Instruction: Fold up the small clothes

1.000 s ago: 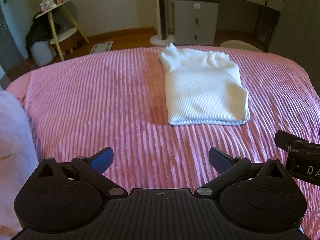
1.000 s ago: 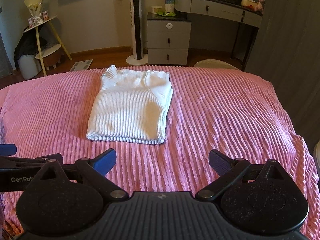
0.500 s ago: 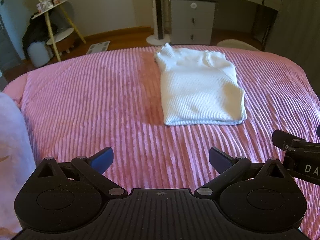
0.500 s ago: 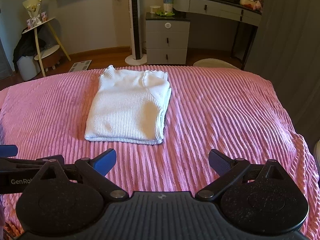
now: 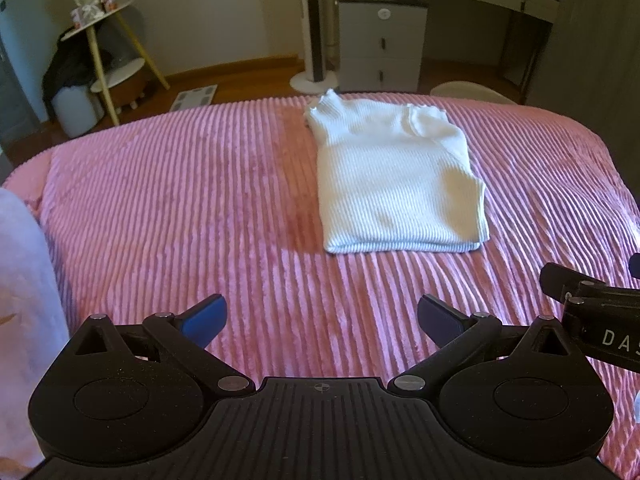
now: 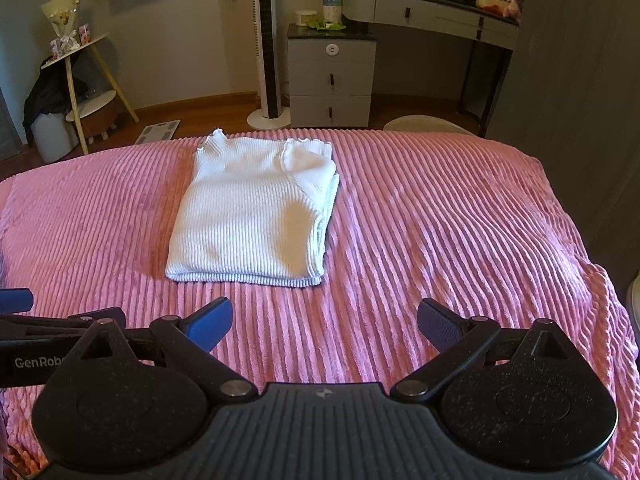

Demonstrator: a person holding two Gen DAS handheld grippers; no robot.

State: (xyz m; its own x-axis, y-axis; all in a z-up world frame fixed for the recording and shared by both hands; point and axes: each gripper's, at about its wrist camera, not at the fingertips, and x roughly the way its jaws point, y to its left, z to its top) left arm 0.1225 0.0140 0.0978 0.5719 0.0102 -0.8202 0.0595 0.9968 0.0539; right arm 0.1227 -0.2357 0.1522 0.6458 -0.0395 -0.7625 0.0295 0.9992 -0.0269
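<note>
A white ribbed knit top (image 5: 394,178) (image 6: 256,210) lies folded into a neat rectangle on the pink corduroy bedspread (image 5: 180,208) (image 6: 440,232), its collar toward the far edge. My left gripper (image 5: 320,318) hovers open over the bare spread, well short of the top's near hem. My right gripper (image 6: 324,324) is open too, just in front of that hem and a little to its right. Neither holds anything. Each gripper's body shows at the edge of the other's view.
A pale pink cloth (image 5: 24,320) lies at the left edge of the left wrist view. Beyond the bed stand a grey drawer unit (image 6: 331,80), a tower fan (image 6: 267,48), a dressing table (image 6: 432,8) and a white tripod shelf (image 6: 76,80).
Both grippers have drifted slightly, so the top sits a little further left in both views. The top itself has not moved and both grippers stay open.
</note>
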